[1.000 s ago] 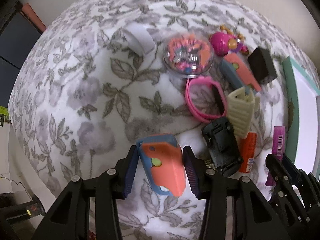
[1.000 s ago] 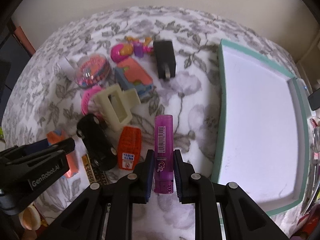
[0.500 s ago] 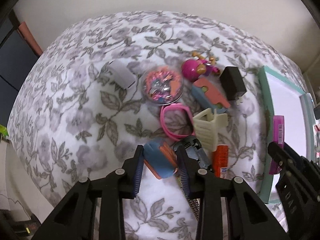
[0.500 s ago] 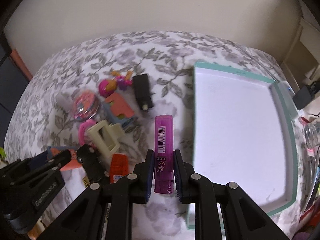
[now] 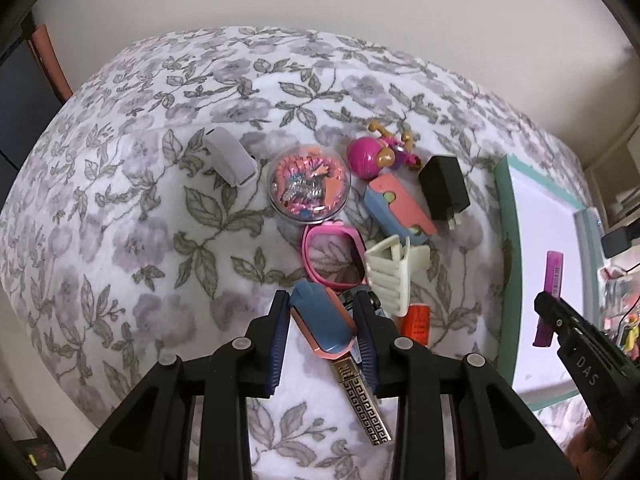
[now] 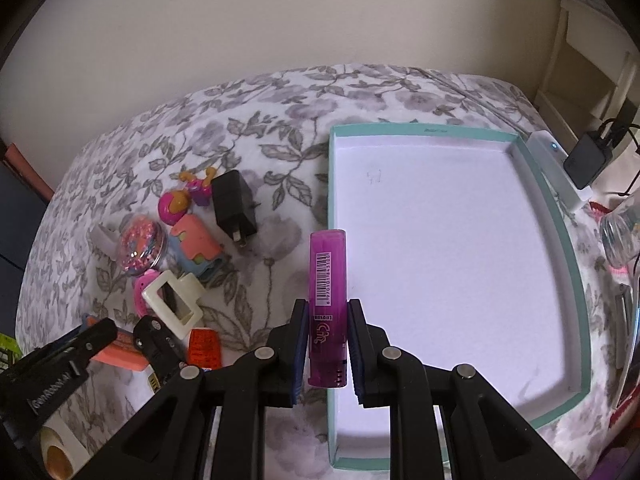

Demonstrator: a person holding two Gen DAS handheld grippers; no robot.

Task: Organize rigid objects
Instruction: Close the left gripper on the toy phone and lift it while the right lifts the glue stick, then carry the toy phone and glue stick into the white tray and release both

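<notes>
My left gripper point(image 5: 321, 299) is shut on a blue-and-orange toy piece point(image 5: 320, 320), held clear above the floral bedspread point(image 5: 160, 240). Just beyond it lie a pink band point(image 5: 320, 256), a cream hair claw point(image 5: 390, 276), a second blue-and-orange piece point(image 5: 400, 208), a black charger point(image 5: 442, 184), a glitter dome point(image 5: 308, 186) and a pink doll point(image 5: 368, 152). My right gripper point(image 6: 327, 308) is shut on a purple barcoded tube point(image 6: 328, 264), which hangs over the left rim of the teal tray point(image 6: 420, 130). The tray's white floor is bare.
A white clip point(image 5: 230, 156) lies apart at the back left. A gold-patterned bar point(image 5: 364, 404) and an orange item point(image 5: 418, 320) sit under my left gripper, with a black toy car mostly hidden. A glass jar point(image 6: 620, 236) and a plugged charger point(image 6: 586, 160) crowd the tray's right side.
My left gripper closed on the blue-and-orange piece and lifted it off the bedspread. My right gripper carried the purple tube rightward, from the bedspread to the tray's left rim.
</notes>
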